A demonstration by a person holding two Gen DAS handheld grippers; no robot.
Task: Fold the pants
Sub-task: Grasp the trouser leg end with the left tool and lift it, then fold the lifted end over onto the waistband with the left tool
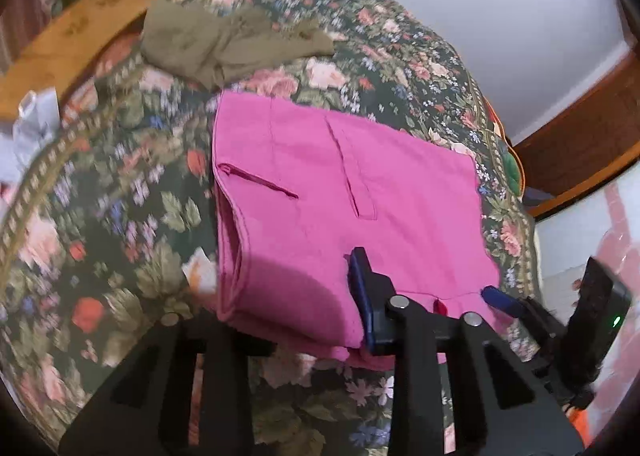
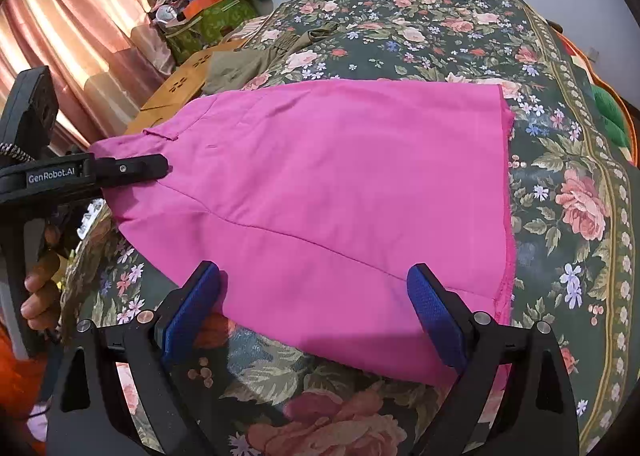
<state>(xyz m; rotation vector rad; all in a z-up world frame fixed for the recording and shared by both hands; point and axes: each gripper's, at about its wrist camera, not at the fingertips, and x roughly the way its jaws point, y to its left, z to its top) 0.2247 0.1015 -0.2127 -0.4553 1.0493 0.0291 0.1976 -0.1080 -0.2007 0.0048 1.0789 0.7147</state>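
Pink pants (image 2: 340, 184) lie folded flat on a floral bedspread (image 2: 560, 176). They also show in the left wrist view (image 1: 340, 196), with a pocket slit and belt loop on top. My left gripper (image 2: 160, 168) reaches over the pants' waist end from the left; in its own view only one blue finger (image 1: 362, 296) shows clearly against the pink cloth, so its state is unclear. My right gripper (image 2: 316, 308) is open, its blue pads (image 2: 436, 316) spread over the pants' near edge, holding nothing. The right gripper's pad (image 1: 500, 298) shows beside the pants' corner.
An olive garment (image 1: 224, 44) lies crumpled further up the bed, next to a wooden headboard (image 1: 60, 48). A cluttered green bag (image 2: 208, 24) and pink curtains (image 2: 72, 36) stand at the back left. The bed edge falls away on the right.
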